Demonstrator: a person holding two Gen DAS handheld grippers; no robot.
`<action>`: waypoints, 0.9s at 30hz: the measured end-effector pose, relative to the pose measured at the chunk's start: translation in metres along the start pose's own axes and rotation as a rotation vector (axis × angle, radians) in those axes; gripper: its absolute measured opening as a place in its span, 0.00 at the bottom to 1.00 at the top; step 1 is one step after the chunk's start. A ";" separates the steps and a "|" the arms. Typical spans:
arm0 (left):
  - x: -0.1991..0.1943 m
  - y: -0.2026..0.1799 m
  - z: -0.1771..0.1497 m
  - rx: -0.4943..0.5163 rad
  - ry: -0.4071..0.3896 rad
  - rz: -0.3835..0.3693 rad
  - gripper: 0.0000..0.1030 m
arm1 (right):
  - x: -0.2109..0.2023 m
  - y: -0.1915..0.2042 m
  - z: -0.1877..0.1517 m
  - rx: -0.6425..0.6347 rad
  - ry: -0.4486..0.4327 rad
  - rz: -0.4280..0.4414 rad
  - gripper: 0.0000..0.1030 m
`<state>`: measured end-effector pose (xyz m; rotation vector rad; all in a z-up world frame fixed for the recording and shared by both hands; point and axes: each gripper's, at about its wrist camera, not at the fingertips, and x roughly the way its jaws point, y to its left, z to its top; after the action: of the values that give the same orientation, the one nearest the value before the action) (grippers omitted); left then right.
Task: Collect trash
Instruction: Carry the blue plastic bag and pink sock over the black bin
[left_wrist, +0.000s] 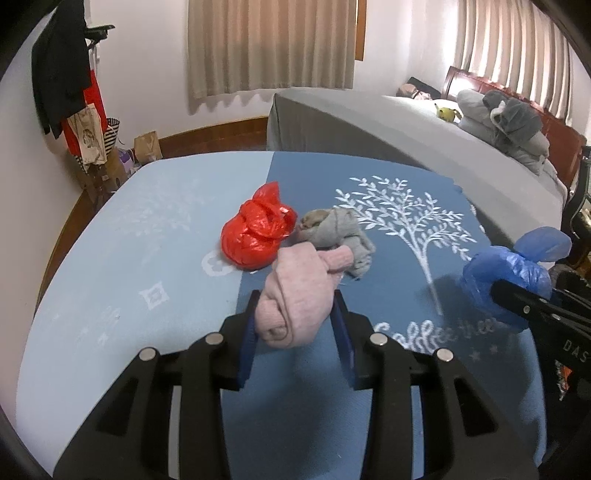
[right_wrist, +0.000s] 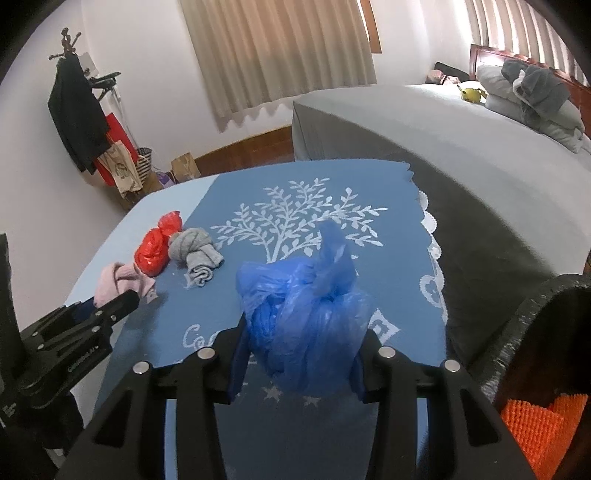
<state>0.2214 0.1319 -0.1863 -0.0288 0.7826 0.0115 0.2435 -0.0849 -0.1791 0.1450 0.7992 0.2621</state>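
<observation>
My left gripper (left_wrist: 295, 314) is shut on a rolled pink sock (left_wrist: 295, 295) and holds it just above the blue tablecloth (left_wrist: 147, 258). Behind the sock lie a tied red plastic bag (left_wrist: 255, 236) and a knotted grey sock (left_wrist: 340, 236), touching each other. My right gripper (right_wrist: 303, 354) is shut on a tied blue plastic bag (right_wrist: 306, 317) and holds it over the cloth's tree print. The blue bag also shows at the right of the left wrist view (left_wrist: 506, 280). The red bag (right_wrist: 153, 251), grey sock (right_wrist: 195, 254) and pink sock (right_wrist: 118, 280) lie left in the right wrist view.
A black bin (right_wrist: 535, 325) with something orange inside stands at the table's right edge. A grey bed (left_wrist: 424, 133) with pillows runs behind and to the right. A coat rack (left_wrist: 59, 66) and paper bags (left_wrist: 147, 147) stand against the far left wall.
</observation>
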 end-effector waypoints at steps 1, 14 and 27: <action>-0.004 -0.002 0.000 0.002 -0.005 0.000 0.35 | -0.003 -0.001 0.000 0.001 -0.003 0.001 0.43; -0.054 -0.028 -0.004 0.028 -0.057 -0.004 0.35 | -0.060 -0.011 -0.004 0.007 -0.063 0.004 0.43; -0.102 -0.060 -0.010 0.063 -0.094 -0.032 0.35 | -0.124 -0.025 -0.009 -0.001 -0.142 -0.005 0.43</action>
<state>0.1438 0.0719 -0.1200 0.0194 0.6880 -0.0419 0.1588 -0.1444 -0.1052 0.1594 0.6585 0.2449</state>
